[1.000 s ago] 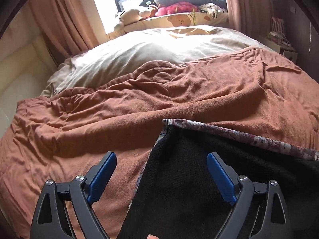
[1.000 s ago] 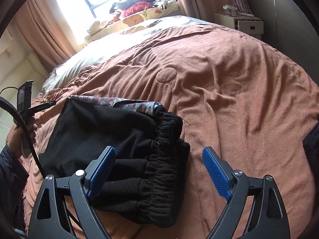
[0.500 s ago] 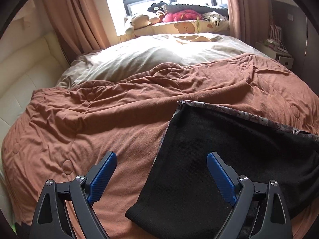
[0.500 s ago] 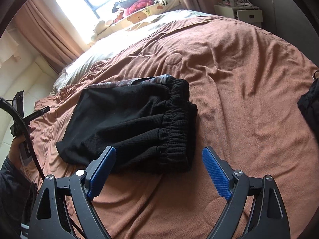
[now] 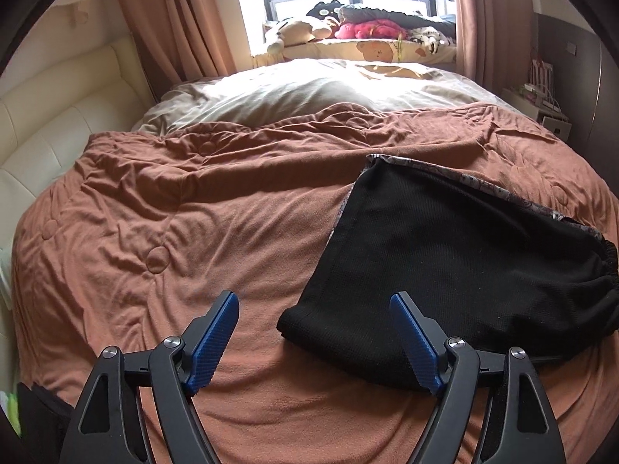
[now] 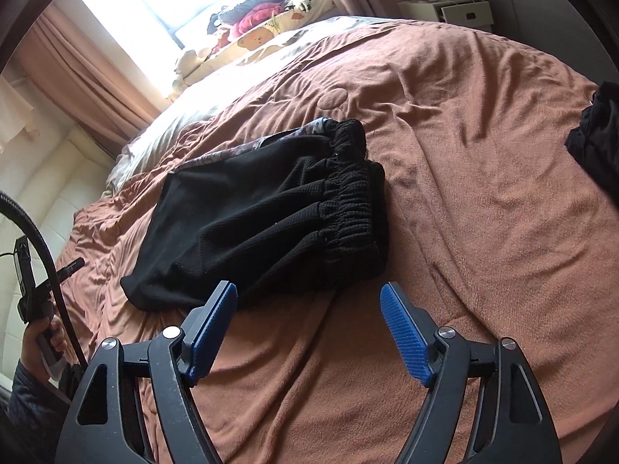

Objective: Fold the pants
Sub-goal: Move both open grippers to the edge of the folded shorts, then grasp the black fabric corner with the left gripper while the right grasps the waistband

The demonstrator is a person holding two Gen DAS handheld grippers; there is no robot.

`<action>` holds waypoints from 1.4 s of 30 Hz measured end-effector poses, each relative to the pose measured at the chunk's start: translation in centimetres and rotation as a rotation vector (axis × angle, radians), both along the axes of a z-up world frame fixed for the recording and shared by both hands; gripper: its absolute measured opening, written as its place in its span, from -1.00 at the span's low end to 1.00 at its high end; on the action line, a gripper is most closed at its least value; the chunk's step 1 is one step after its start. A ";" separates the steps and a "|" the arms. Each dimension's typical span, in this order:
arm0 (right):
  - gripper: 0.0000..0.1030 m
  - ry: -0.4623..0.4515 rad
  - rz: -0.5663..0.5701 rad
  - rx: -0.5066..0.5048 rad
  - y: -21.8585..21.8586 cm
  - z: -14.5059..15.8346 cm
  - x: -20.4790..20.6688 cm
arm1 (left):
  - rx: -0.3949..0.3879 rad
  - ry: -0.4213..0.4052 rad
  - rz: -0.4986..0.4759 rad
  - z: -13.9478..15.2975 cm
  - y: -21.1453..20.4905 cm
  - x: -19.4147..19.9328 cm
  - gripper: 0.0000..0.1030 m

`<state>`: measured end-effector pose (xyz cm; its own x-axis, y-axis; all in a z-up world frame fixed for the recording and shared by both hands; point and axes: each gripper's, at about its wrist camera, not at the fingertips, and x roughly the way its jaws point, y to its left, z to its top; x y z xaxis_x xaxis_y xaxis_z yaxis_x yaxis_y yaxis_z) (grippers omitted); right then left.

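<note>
Blue-padded jaws of the left gripper (image 5: 313, 342) are spread wide and nothing is held; the right gripper (image 6: 307, 332) is likewise spread wide and empty. Just beyond both, the folded black pants (image 6: 263, 212) are laid flat on the brown blanket (image 5: 193, 212), waistband to the right. Farther off, stuffed toys (image 5: 348, 29) are lined along the window

Ahead of our blue-padded tool (image 5: 313, 342) we see black pants (image 5: 445, 255) with a grey patterned lining edge. They lie on a rust-brown blanket (image 5: 174, 232).
</note>
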<state>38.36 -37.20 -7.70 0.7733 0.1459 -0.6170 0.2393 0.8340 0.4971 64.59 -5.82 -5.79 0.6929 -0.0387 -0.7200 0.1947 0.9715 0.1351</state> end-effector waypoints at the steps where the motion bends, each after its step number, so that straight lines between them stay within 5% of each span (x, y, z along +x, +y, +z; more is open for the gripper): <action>1: 0.36 0.003 -0.003 0.002 0.2 -0.1 0.0 | -0.001 0.005 0.000 -0.2 0.2 -0.4 0.59; 15: 0.34 0.039 -0.030 0.044 1.5 -2.0 3.2 | -0.024 0.049 -0.003 -4.1 1.9 -1.1 0.53; 20: 0.32 0.049 -0.075 0.078 0.5 -3.2 4.8 | -0.093 0.090 0.033 -6.1 2.8 0.1 0.34; 25: -0.02 0.088 -0.103 0.074 0.1 -4.1 6.3 | -0.192 0.164 0.085 -8.0 3.8 1.6 0.09; 31: -0.24 0.093 -0.102 0.051 -0.4 -3.9 7.4 | -0.266 0.218 0.155 -9.8 5.1 3.0 0.08; 42: -0.26 0.087 -0.096 0.054 -0.8 -3.7 7.4 | -0.417 0.319 0.207 -12.5 5.9 4.5 0.08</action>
